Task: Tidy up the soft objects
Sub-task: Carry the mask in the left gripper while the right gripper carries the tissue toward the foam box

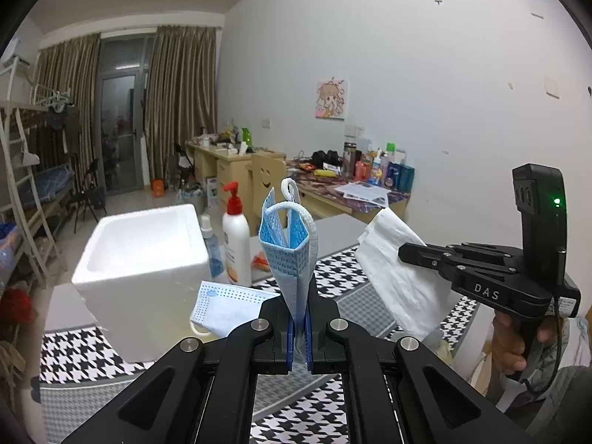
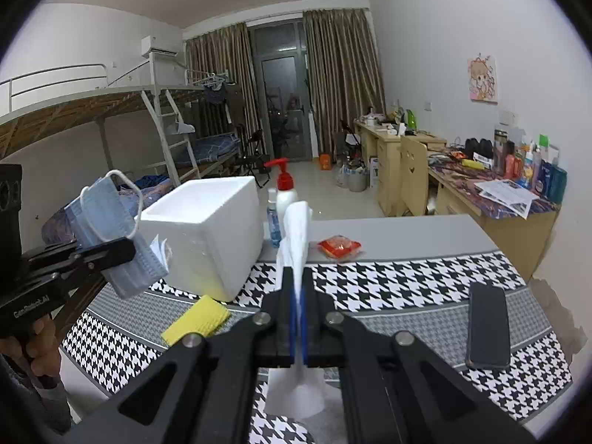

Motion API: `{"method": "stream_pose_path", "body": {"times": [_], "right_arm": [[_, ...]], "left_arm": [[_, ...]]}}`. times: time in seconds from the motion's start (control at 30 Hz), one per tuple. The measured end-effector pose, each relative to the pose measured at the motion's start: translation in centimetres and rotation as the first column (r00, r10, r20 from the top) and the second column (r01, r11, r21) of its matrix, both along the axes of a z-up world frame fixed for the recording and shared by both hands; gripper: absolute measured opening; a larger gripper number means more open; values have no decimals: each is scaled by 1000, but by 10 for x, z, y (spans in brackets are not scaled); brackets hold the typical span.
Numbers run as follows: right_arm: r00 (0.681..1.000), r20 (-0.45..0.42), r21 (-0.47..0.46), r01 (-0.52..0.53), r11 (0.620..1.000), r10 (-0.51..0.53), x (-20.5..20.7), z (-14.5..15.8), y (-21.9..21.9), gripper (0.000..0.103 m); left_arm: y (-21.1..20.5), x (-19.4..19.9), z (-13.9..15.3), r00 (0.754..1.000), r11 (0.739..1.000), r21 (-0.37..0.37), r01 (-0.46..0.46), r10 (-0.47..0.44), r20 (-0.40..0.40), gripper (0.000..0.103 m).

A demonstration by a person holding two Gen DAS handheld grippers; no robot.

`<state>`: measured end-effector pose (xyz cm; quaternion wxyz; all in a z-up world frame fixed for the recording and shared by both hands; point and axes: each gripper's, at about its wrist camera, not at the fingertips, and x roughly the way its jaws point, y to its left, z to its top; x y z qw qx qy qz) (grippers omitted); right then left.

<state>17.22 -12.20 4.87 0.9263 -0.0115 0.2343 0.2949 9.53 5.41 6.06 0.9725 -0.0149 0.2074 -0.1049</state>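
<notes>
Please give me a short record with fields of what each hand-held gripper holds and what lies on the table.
left hand-held gripper: shut on a blue mask, lifted
right hand-held gripper: shut on a white tissue, lifted
box: white foam, open top
on table: second mask, yellow sponge, phone, red packet, two bottles

Free room and obstacles on the desk (image 2: 407, 233). The foam box (image 2: 207, 236) stands at centre left of the right wrist view, mouth upward and unblocked from above. Just right of it, a pump bottle (image 2: 285, 188) and a small spray bottle (image 2: 273, 222) close the gap beside the box wall. A yellow sponge (image 2: 196, 320) lies before the box; a red packet (image 2: 338, 247) sits at centre; a phone (image 2: 487, 327) lies at lower right. A spare mask (image 1: 225, 307) lies flat beside the box. The grey strip at upper right stays open.
</notes>
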Motion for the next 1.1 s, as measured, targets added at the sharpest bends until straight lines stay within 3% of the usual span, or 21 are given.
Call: {"method": "stream_pose_path", "body": {"times": [0.7,1.1], "right_arm": [[998,47,-47,-48,998,50,7,28,47,4],[997,36,-16,-67,998,68,19,48,73,4]], "left_arm": [[29,18,17,991,991,38,-125,123,48,4],[52,28,31,974,975,44,-217,213,81,4]]}}
